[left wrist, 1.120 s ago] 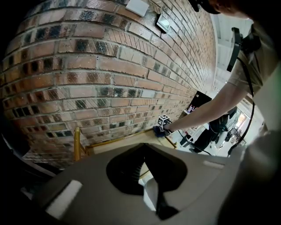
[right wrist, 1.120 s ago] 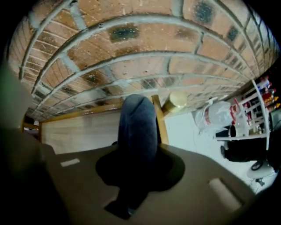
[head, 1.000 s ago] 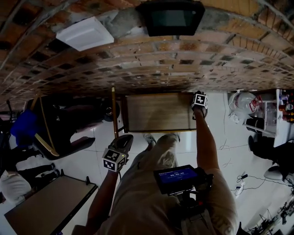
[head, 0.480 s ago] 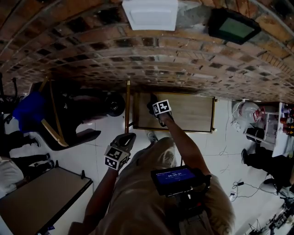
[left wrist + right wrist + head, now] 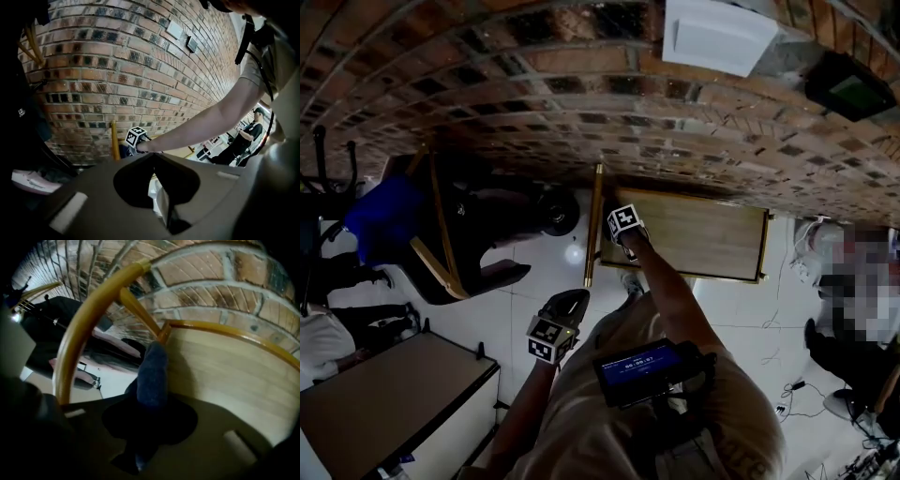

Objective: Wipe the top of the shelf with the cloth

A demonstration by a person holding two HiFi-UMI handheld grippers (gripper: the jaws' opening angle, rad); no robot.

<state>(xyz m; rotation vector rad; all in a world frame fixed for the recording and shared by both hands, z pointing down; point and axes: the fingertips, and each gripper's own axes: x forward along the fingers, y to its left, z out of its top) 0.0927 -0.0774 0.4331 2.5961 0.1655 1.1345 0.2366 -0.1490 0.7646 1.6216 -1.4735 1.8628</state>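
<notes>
- The right hand-held gripper (image 5: 623,232) now sits at the left end of the shelf (image 5: 698,239) top, close to the yellow pole (image 5: 592,225). A second ago it was at the shelf's right end, and half a second ago already on the left part.
- Its jaws are clamped on the blue cloth (image 5: 152,373), which sticks out forward and lies on the pale wood near the shelf's left rim.
- The left hand-held gripper (image 5: 572,300) has stayed low beside the person's hip, well apart from the shelf. Its jaws are pressed together with nothing between them.
- The head view has swung: the white box (image 5: 717,36) on the brick wall (image 5: 534,94) has drifted from upper left to upper right, and the dark screen (image 5: 853,89) is now at the right edge.
- Each gripper's cube bears black-and-white square markers.
- The chest display (image 5: 637,367) shows pale characters too small to read. No brand name can be made out.
</notes>
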